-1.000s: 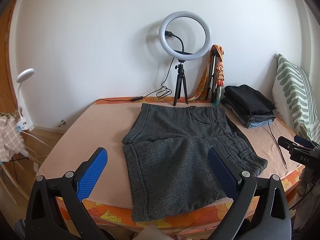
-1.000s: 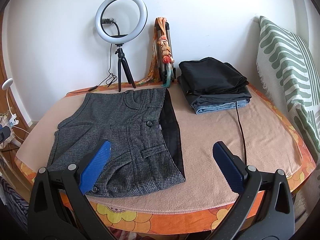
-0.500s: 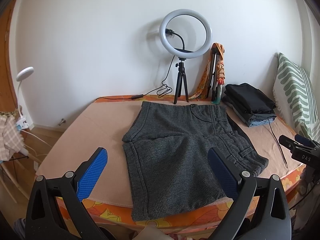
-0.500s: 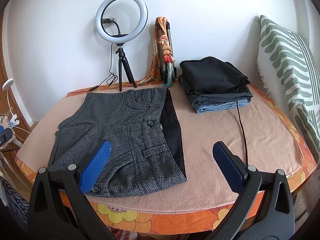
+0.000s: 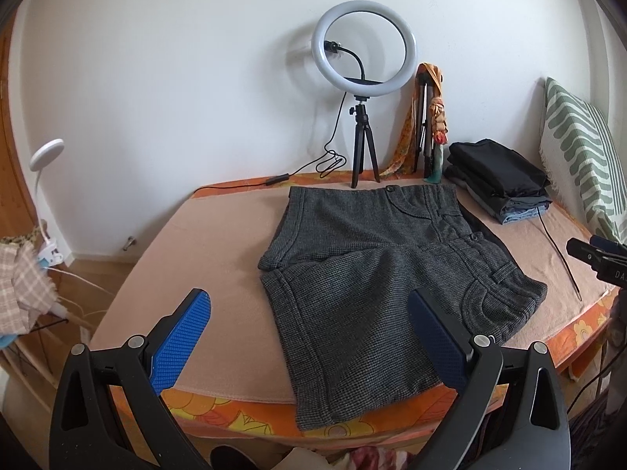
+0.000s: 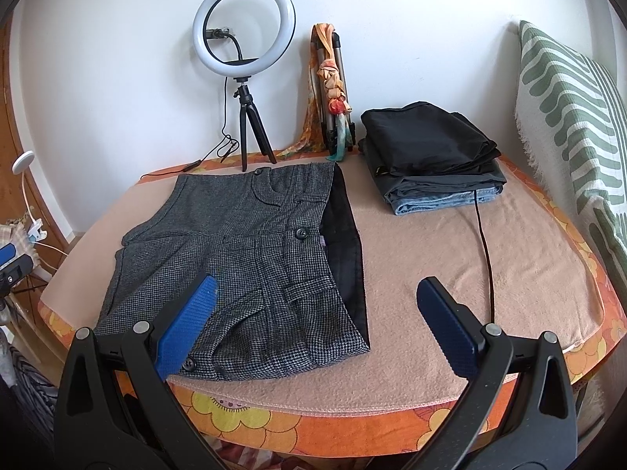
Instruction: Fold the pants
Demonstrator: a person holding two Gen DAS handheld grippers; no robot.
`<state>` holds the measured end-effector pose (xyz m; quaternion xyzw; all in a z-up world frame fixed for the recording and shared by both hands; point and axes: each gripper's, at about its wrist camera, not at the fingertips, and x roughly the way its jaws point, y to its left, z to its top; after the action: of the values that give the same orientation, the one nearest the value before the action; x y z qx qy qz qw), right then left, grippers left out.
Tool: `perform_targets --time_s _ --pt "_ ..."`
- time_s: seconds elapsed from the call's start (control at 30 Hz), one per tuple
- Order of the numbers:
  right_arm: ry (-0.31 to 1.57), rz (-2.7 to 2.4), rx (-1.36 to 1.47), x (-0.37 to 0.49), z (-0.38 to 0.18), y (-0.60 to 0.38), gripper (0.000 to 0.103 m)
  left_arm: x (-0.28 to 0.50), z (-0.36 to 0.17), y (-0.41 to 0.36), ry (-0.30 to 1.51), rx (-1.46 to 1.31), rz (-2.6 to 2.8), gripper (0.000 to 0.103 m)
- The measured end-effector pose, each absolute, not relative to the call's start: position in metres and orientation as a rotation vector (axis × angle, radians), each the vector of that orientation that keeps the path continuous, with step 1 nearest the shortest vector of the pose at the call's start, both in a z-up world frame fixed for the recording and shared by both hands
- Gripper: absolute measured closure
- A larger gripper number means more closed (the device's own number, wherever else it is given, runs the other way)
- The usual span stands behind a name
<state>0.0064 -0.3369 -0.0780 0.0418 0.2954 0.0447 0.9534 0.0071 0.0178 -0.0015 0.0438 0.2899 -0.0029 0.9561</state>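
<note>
The shorts (image 6: 250, 258) lie flat on the bed (image 6: 490, 274), ahead and left of the right gripper (image 6: 315, 325) and straight ahead of the left gripper (image 5: 309, 337). Behind them a ring light (image 6: 243, 39) stands against the wall. Ahead and right of the right gripper sits a stack of folded clothes (image 6: 431, 160), with a pillow (image 6: 568, 117) farther right.

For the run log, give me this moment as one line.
left gripper: open, empty | right gripper: open, empty | shorts: flat on bed, untouched

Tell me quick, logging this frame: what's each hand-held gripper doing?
Left hand-held gripper: open, holding nothing.
Right hand-held gripper: open, holding nothing.
</note>
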Motion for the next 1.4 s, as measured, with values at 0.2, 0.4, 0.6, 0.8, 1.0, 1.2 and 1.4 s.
perform_targets --time_s 0.2,0.4,0.6,0.8,1.0,1.2,1.4 --pt "0.583 0.184 -0.011 0.010 -0.071 -0.331 0.000 0.014 -0.013 0.041 0.631 0.149 -0.063 0.003" --pt "0.608 0.299 -0.126 0.019 -0.077 -0.323 0.000 0.019 -0.037 0.056 0.717 0.168 -0.157 0.018" --pt "0.694 0.434 -0.398 0.015 -0.103 -0.294 0.003 0.017 -0.063 0.054 0.836 0.205 -0.291 0.036" --pt "0.776 0.553 -0.628 0.010 -0.133 -0.271 0.020 0.005 -0.072 0.043 0.860 0.320 -0.367 0.037" --pt "0.833 0.580 -0.674 0.018 -0.154 -0.265 0.026 -0.007 -0.087 0.027 0.892 0.440 -0.456 0.050" --pt "0.849 0.584 -0.724 0.029 -0.166 -0.256 0.026 -0.013 -0.098 0.014 0.892 0.525 -0.514 0.050" --pt "0.869 0.583 -0.783 0.031 -0.179 -0.251 0.033 -0.007 -0.107 0.008 0.878 0.592 -0.497 0.050"
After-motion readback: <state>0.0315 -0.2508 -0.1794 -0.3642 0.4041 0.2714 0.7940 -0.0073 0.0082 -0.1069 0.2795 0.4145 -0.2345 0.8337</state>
